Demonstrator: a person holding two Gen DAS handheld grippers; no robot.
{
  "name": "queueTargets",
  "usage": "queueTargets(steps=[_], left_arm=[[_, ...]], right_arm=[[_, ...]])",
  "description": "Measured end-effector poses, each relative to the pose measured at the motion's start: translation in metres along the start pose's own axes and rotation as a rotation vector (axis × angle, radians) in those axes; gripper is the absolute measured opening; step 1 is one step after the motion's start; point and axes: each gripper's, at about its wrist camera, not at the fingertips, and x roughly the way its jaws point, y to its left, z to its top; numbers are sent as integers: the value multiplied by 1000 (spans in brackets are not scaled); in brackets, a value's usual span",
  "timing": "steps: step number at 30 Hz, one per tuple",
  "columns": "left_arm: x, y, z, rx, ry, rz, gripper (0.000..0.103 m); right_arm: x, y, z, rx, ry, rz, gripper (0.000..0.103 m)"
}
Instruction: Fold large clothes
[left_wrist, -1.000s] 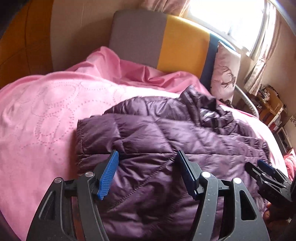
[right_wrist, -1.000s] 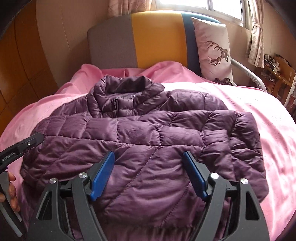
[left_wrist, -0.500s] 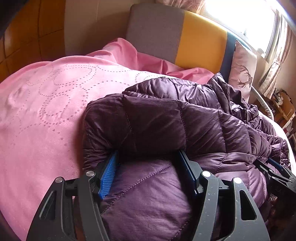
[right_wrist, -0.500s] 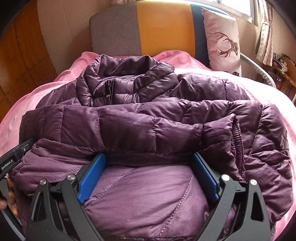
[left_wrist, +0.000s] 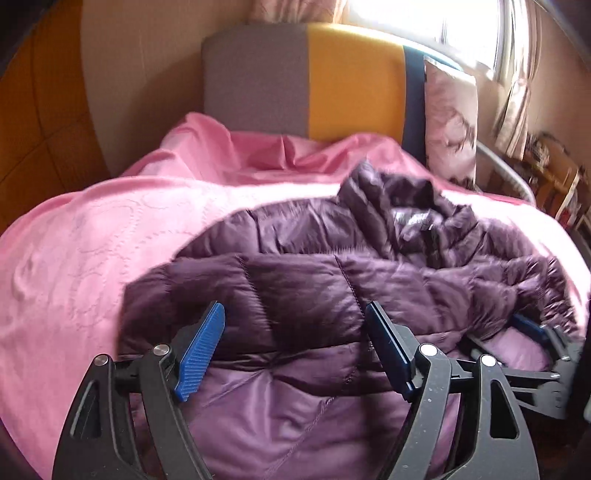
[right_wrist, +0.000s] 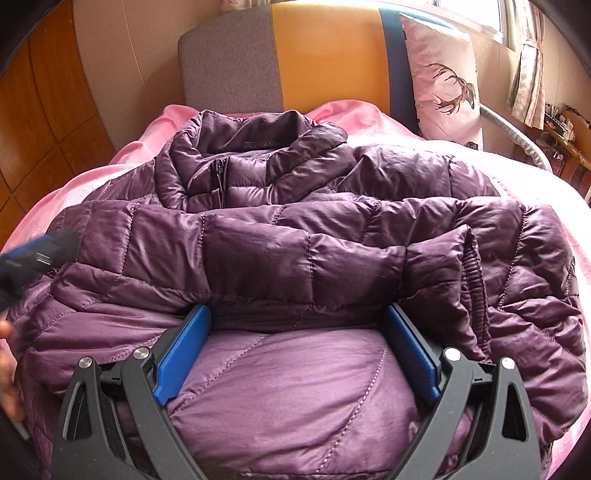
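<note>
Jacket (right_wrist: 295, 266), purple and quilted, lies across the pink bedspread (left_wrist: 92, 240) of the bed, its collar toward the headboard (right_wrist: 280, 62) and its hem end doubled up over the body. So its long axis runs side to side in front of both jaws, and the folded bulge sits right at them.

Right gripper (right_wrist: 295, 350) straddles that bulge: its jaws are spread about as wide as they go, with the smooth fold of the jacket swelling up between the blue pads (right_wrist: 183, 354), which flank the fabric without clearly squeezing it. Left gripper (left_wrist: 291, 350) stands over the jacket's left end, near the bare bedspread; its jaws are opening, the fabric lies below and between them, and the pads look clear of it.

By my reading each hand is equally near its own end, so the next fold would turn on the jacket's two short ends.

The right wrist view shows the zip, collar and the sleeve cuff (right_wrist: 474, 266) laid across; the left view, blurred, shows the jacket's left edge and the right gripper's tips at its far side.
</note>
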Motion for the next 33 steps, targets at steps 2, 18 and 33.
queueTargets(steps=[2,18,33], left_arm=[[16,9,-9,-46,14,-4,85],[-21,15,-32,-91,-17,-3,98],[-116,9,-99,-28,-90,-7,99]], right_arm=[[0,-1,0,4,-1,7,94],[0,0,0,-1,-4,6,95],[-54,-2,-9,67,-34,45,101]])
